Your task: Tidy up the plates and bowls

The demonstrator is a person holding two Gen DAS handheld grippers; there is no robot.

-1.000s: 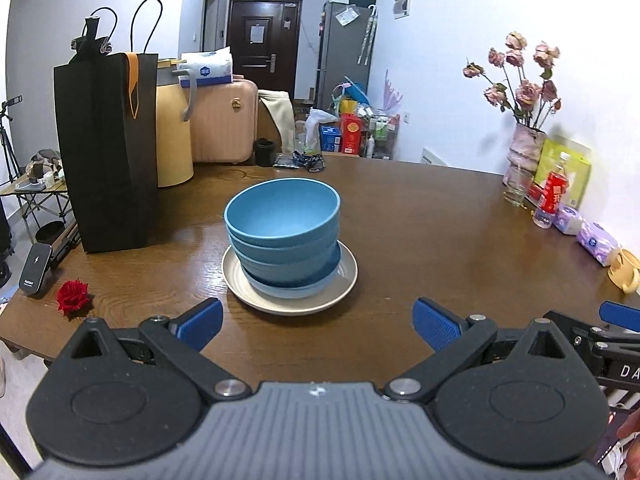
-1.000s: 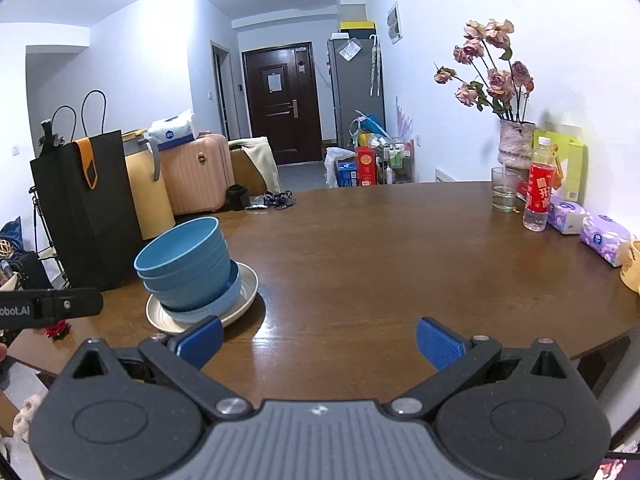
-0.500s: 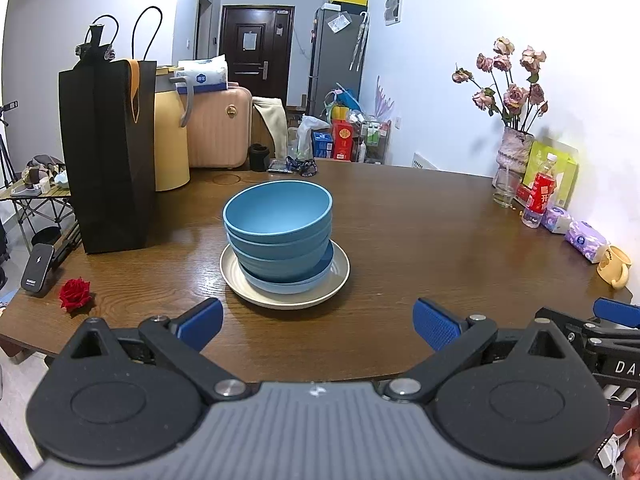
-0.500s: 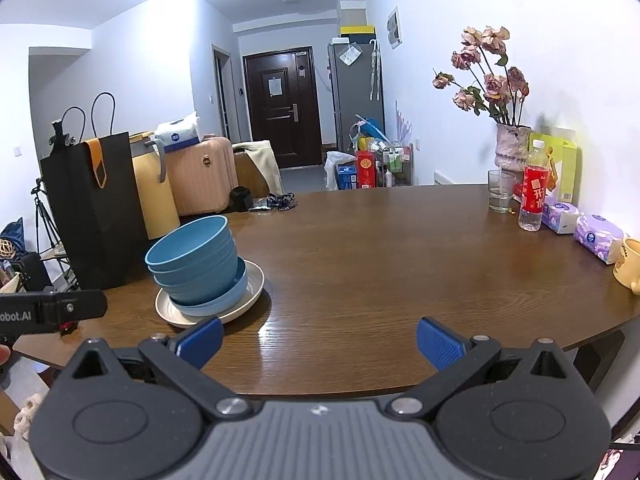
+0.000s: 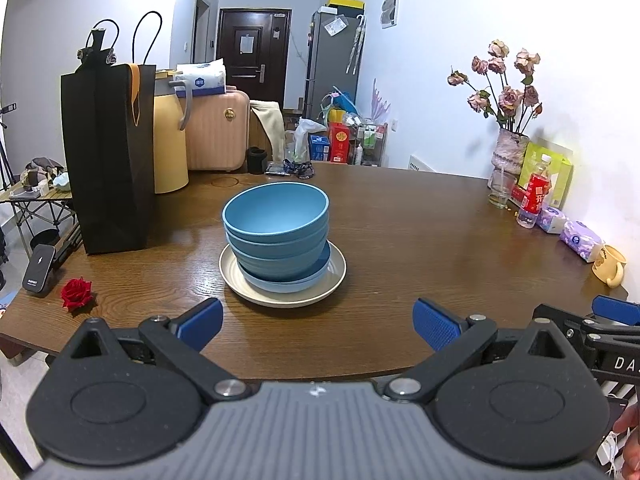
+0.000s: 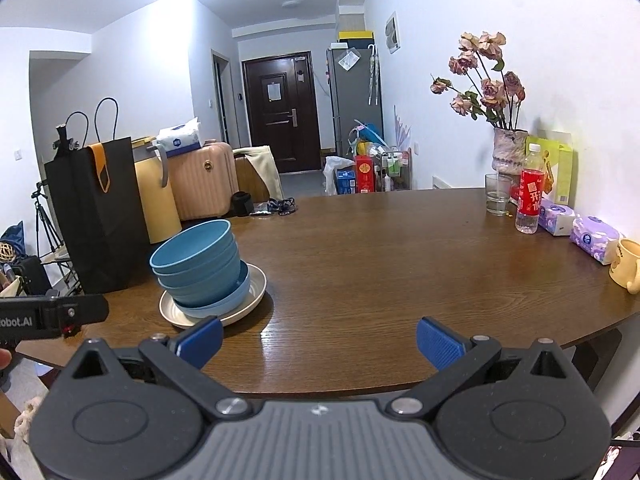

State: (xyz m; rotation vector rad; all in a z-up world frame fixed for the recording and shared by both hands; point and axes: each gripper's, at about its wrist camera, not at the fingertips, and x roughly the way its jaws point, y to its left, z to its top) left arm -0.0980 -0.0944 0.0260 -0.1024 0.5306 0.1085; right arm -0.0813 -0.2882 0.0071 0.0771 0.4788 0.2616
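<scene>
A stack of blue bowls (image 5: 277,236) sits on a cream plate (image 5: 338,270) on the brown wooden table (image 5: 420,240). The lowest blue piece is wider and lighter blue. My left gripper (image 5: 318,322) is open and empty, near the table's front edge, in front of the stack. My right gripper (image 6: 319,342) is open and empty, to the right of the stack (image 6: 200,268), which stands on the plate (image 6: 256,286). Part of the right gripper shows at the right edge of the left wrist view.
A black paper bag (image 5: 106,156) and a yellow container (image 5: 170,140) stand at the table's left. A red rose (image 5: 76,293) lies near the left corner. A vase of dried flowers (image 5: 512,154), glass, red-labelled bottle (image 5: 534,196), tissue packs and a yellow mug (image 5: 608,266) line the right edge.
Both grippers have drawn back and risen a little from the stack, which now looks farther away. The bowls and plate have not moved.
</scene>
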